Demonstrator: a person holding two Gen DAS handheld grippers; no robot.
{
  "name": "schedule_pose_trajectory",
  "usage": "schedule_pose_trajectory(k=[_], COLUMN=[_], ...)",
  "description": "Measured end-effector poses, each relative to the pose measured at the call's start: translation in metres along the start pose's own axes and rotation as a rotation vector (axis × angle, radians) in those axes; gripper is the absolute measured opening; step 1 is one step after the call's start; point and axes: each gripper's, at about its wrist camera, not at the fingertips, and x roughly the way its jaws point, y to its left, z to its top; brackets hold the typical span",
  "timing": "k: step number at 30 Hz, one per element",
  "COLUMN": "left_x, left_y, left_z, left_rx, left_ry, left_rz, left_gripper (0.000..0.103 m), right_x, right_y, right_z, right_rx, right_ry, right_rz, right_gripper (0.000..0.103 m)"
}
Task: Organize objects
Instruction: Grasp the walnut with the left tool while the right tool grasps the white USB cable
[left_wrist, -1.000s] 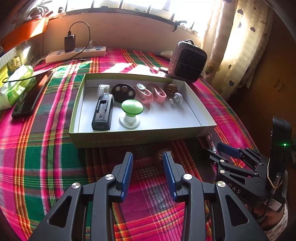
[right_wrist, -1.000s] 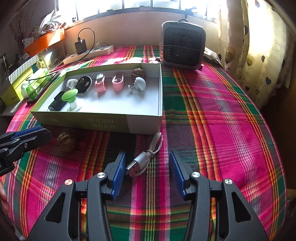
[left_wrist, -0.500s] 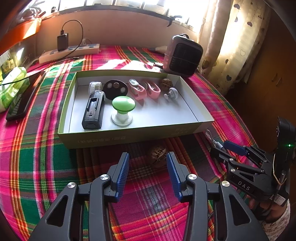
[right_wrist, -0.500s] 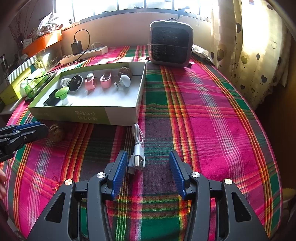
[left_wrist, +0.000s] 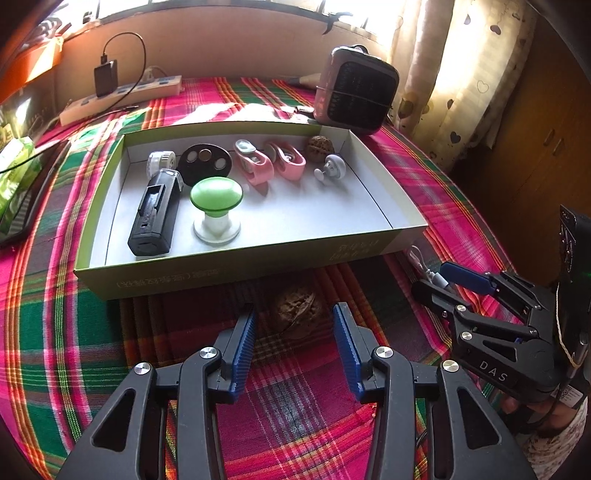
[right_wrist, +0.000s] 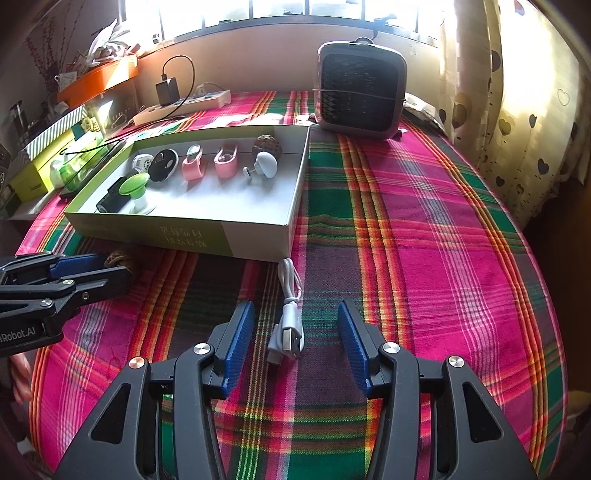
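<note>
Both grippers sit nearer their targets than a second ago: the brown wrinkled walnut (left_wrist: 297, 312), which then lay beyond the blue pads, now sits between the fingertips of the left gripper (left_wrist: 293, 321), and the bundled white USB cable (right_wrist: 287, 325) lies between the fingers of the right gripper (right_wrist: 295, 325).

Left gripper: jaws spread wide, holding nothing, a gap showing on either side of the nut. Walnut rests on the pink-and-green plaid cloth (left_wrist: 55, 314), just in front of the near wall of the shallow green-and-white cardboard box (left_wrist: 221, 273). Fingers point at that wall, level and low over the cloth.

Right gripper: also wide open and empty. Cable's long axis runs along the fingers, plug end nearest the camera, looped end touching or almost touching the box's corner. A squeeze would catch it across its narrow width.

Each tool is already lined up on its own item; the left is the one for the nut.

Box holds a second walnut (left_wrist: 319, 147) at its far right corner, beside a white mushroom-shaped knob (left_wrist: 330, 169). Floor in front of these is bare, a likely spot for either item.
</note>
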Motion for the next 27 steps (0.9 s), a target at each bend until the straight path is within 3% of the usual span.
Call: schedule_pose_trajectory(k=[18, 27], left_x=[0.0051, 0.0049], left_y=[-0.0047, -0.0025], left_z=[0.0027, 0.0027], left_rx=[0.002, -0.005], left_ry=[-0.016, -0.02], left_rz=[0.054, 0.068], left_gripper=[0.037, 0.028], right_x=[0.0002, -0.0008], right_y=[0.0001, 0.0041], right_z=[0.0012, 0.0012], right_rx=[-0.009, -0.03], right_ry=[-0.001, -0.007], right_rz=[0.006, 0.019], right_gripper=[0.048, 0.029])
